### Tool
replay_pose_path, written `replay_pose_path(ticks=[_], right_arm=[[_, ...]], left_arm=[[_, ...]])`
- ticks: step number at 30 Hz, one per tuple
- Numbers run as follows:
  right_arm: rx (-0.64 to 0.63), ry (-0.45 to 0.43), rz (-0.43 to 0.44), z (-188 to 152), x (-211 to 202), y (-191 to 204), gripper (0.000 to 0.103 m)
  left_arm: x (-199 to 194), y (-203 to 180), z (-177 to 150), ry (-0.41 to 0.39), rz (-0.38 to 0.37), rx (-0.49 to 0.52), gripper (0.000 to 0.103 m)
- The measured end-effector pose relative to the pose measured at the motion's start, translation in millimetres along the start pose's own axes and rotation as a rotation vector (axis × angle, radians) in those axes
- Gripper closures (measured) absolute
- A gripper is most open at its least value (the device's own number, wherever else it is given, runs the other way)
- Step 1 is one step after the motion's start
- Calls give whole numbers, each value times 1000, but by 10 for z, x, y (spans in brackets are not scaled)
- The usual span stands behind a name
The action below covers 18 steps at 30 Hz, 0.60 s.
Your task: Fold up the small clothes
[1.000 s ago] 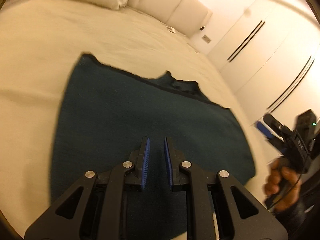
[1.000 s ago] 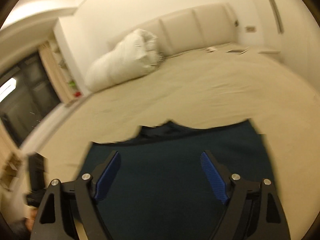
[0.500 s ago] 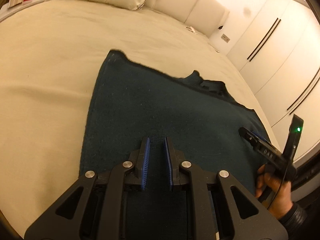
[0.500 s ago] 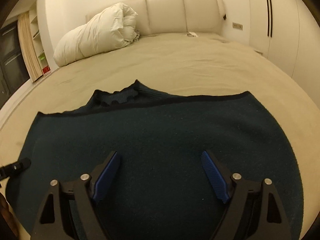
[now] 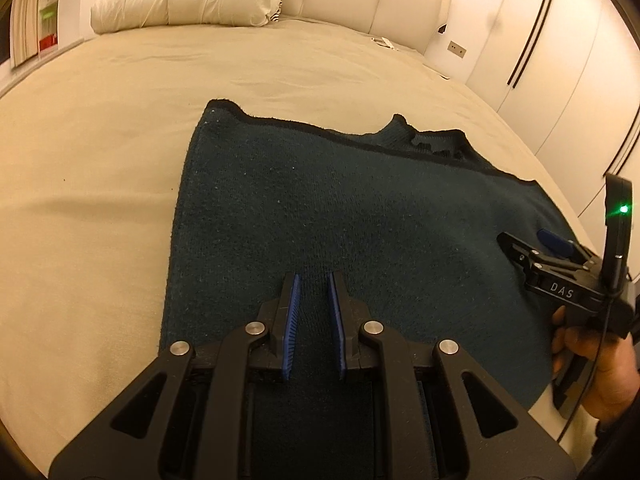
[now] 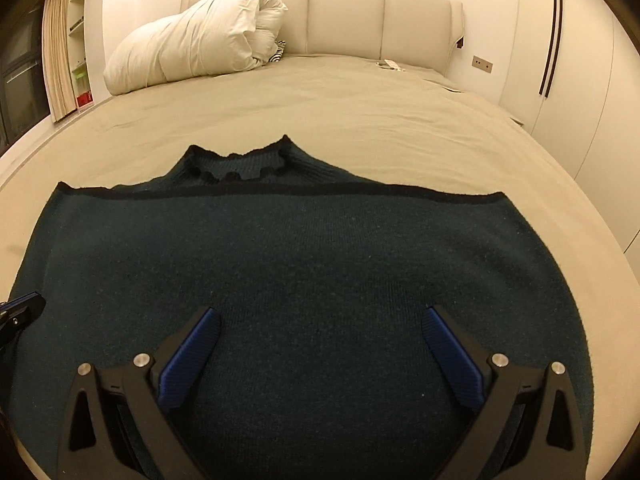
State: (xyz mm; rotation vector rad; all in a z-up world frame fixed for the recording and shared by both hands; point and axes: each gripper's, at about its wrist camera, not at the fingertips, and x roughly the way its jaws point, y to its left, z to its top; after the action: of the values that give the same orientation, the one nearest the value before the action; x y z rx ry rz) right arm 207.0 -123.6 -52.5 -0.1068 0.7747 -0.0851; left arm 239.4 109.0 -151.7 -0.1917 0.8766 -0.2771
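A dark teal knit sweater (image 5: 360, 216) lies folded flat on the bed, its ruffled collar (image 6: 240, 168) at the far edge and a black-trimmed fold line across it. It fills the near half of the right wrist view (image 6: 320, 272). My left gripper (image 5: 314, 280) hovers over the sweater's near left part, jaws a narrow gap apart with nothing between them. My right gripper (image 6: 320, 320) is wide open above the sweater's near middle; it also shows in the left wrist view (image 5: 536, 248) at the sweater's right side. Sleeves are hidden.
The sweater lies on a beige bed sheet (image 5: 100, 160). A white duvet bundle (image 6: 200, 52) sits by the padded headboard (image 6: 380, 20). White wardrobe doors (image 5: 560, 60) stand to the right. Small items (image 6: 390, 65) lie near the headboard.
Both views have swung to face the headboard and steadied. The right gripper has come in over the sweater's right side. Both jaw openings are unchanged.
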Motion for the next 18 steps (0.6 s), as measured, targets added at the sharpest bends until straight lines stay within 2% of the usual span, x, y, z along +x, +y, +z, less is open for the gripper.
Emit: replay_pose_path(ticks=[18], right_arm=[[-7, -7, 1, -31, -11, 50, 0]], left_arm=[[-27, -26, -42, -26, 9, 9, 88]])
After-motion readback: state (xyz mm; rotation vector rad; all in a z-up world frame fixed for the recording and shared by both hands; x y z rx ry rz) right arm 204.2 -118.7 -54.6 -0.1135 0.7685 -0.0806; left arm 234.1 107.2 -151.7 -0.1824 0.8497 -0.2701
